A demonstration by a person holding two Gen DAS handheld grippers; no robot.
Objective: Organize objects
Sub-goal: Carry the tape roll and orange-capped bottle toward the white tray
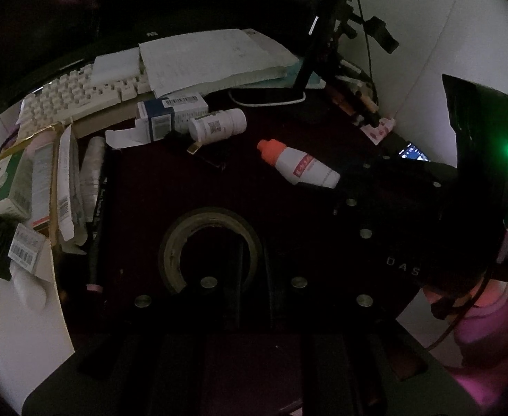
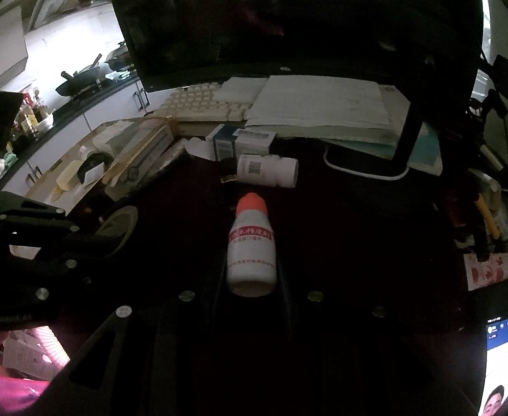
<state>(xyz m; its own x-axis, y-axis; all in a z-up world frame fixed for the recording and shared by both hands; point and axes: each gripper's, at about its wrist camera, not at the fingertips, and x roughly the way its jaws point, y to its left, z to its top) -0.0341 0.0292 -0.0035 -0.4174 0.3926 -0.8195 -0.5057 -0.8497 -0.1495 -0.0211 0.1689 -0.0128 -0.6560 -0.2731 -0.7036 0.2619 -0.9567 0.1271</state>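
We can read very little here. In the left wrist view, pale letters "D A S" stand on the dark body of the right gripper (image 1: 323,187), running off into shadow after the S. The white bottle with the orange cap (image 2: 252,246) carries a red band of Chinese characters, too blurred for us to make out. Barcodes show on the blue-and-white box (image 1: 172,114), on the white pill bottle (image 1: 217,125) and on the cartons at left (image 1: 25,248), but we cannot read their digits. The phone screen (image 2: 503,364) shows small text, illegible to us.
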